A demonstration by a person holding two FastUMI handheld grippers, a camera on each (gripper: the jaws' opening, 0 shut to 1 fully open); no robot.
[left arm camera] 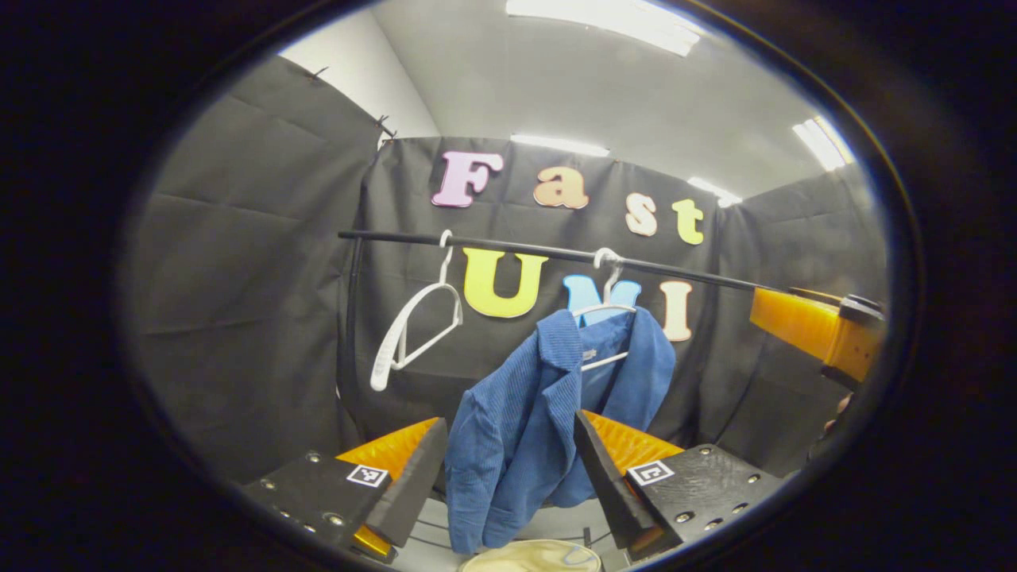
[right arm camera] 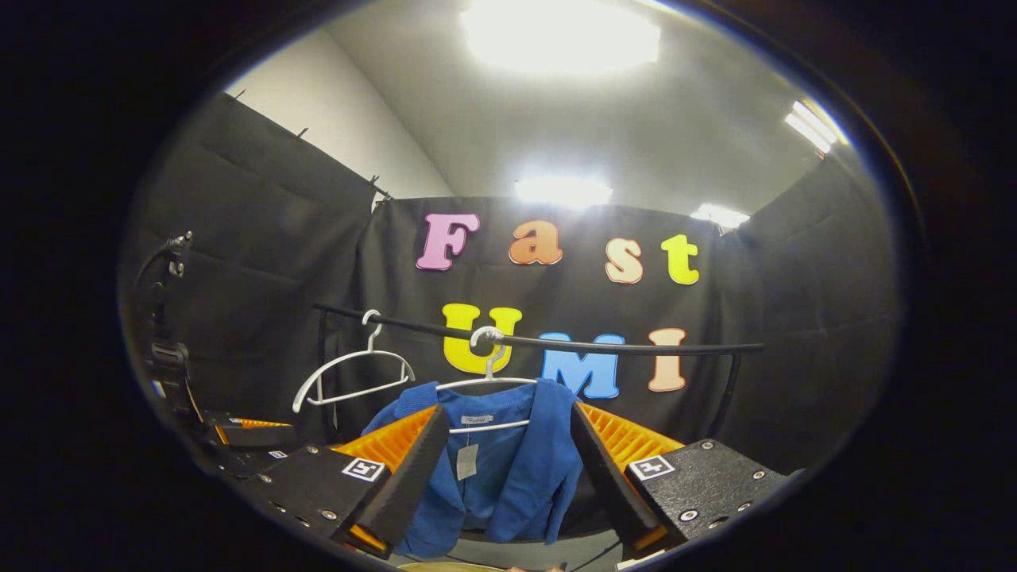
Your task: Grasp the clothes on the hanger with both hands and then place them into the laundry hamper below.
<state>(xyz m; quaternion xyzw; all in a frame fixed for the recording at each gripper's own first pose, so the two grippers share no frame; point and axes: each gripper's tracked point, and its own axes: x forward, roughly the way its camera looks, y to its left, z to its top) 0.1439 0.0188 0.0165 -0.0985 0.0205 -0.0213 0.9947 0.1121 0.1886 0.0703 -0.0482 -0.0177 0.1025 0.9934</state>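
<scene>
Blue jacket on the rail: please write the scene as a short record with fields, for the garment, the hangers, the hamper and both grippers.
garment: blue jacket, hanging open on a white hanger, not yet grasped
rail: black rail across the booth
spare hanger: empty white hanger, to the left of the jacket on the same rail
hamper: pale rim of the laundry hamper below the jacket
left gripper: open, fingers either side of the jacket, contact unclear
right gripper: open, facing the jacket's front
</scene>
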